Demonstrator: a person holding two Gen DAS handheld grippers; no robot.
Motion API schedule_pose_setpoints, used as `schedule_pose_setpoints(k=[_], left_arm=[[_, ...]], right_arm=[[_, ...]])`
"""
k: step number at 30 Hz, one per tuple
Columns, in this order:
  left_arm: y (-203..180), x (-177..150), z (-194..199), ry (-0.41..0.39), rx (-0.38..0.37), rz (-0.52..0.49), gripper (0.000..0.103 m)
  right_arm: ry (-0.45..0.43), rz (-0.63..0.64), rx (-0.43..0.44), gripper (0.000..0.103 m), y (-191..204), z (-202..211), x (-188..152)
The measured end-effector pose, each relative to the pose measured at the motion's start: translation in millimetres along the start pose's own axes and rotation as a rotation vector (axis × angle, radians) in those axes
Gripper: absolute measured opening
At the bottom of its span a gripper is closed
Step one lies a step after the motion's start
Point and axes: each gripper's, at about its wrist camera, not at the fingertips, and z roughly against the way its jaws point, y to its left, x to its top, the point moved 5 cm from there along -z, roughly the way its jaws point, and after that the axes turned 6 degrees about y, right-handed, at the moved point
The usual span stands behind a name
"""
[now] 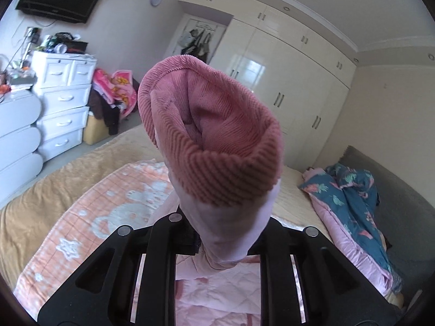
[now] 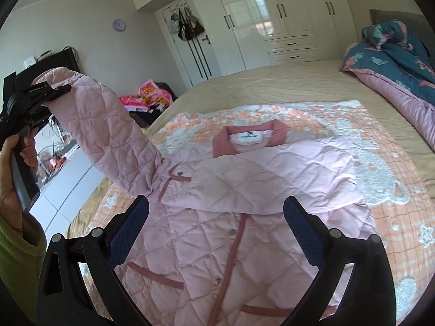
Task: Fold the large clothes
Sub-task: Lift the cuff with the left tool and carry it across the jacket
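Note:
A pale pink quilted jacket (image 2: 217,217) with a dusty-rose collar (image 2: 250,138) lies front-up on a peach patterned blanket (image 2: 380,217) on the bed. One sleeve (image 2: 272,174) is folded across the chest. My left gripper (image 1: 220,247) is shut on the other sleeve (image 2: 108,135) near its ribbed rose cuff (image 1: 214,135) and holds it raised above the bed's left side; it also shows in the right wrist view (image 2: 46,89). My right gripper (image 2: 216,217) is open and empty, hovering over the jacket's lower front.
A tan bedsheet (image 2: 272,81) covers the bed. A blue and pink quilt (image 2: 394,54) is bunched at the headboard side. White drawers (image 1: 62,108) and a clothes pile (image 1: 117,89) stand on the floor to the left. A cream wardrobe (image 2: 272,13) lines the far wall.

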Motion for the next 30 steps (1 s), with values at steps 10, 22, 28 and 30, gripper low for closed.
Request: schedule_pose_setpoints(k=[10,22,28,30], left_arm=[[-55.9,-30.5,-21.8,0.058,-0.057,-0.095,0.008],[-122.8,-97.7,-61.8,0.173,-0.130,-0.227,0.007],[-140.1,-132.3,-80.0,0.228,-0.164,-0.276,0.007],[-144.9,-140.9,-84.4,0.243,-0.173,-0.290,0.007]], right_arm=[[-0.036,-0.070,-0.022,0.099,-41.0,21.5,-4.6],[-0.057,-0.131,-0.057,0.099,-82.1,36.2,-12.0],[-0.066,-0.185,-0.066,0.099,-105.1,42.4,-15.5],[-0.067,-0.195,-0.075,0.099,-111.6,43.3,-17.2]])
